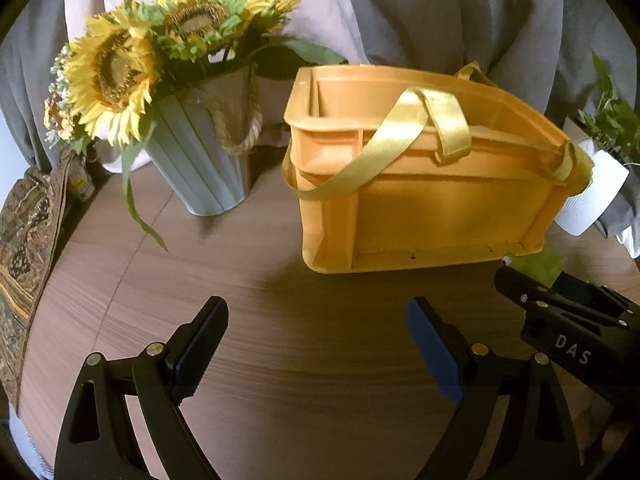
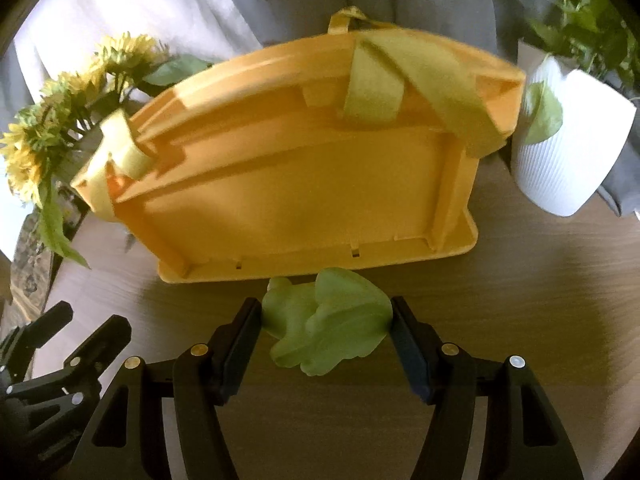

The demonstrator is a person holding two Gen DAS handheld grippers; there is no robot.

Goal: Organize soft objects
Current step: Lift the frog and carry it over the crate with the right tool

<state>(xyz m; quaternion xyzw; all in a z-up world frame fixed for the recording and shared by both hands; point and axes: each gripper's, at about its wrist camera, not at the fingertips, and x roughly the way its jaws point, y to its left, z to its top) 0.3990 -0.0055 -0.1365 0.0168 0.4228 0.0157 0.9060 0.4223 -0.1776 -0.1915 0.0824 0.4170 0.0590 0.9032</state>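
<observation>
An orange plastic bin stands on the wooden table, with a yellow satin ribbon draped over its rim; it fills the right wrist view too. My right gripper is shut on a soft green frog toy, held just in front of the bin's near wall. In the left wrist view the right gripper shows at the right with the green toy at its tip. My left gripper is open and empty above the table, in front of the bin.
A grey vase of artificial sunflowers stands left of the bin. A white ribbed pot with a green plant stands to its right. A patterned fabric item lies at the table's left edge. Grey curtains hang behind.
</observation>
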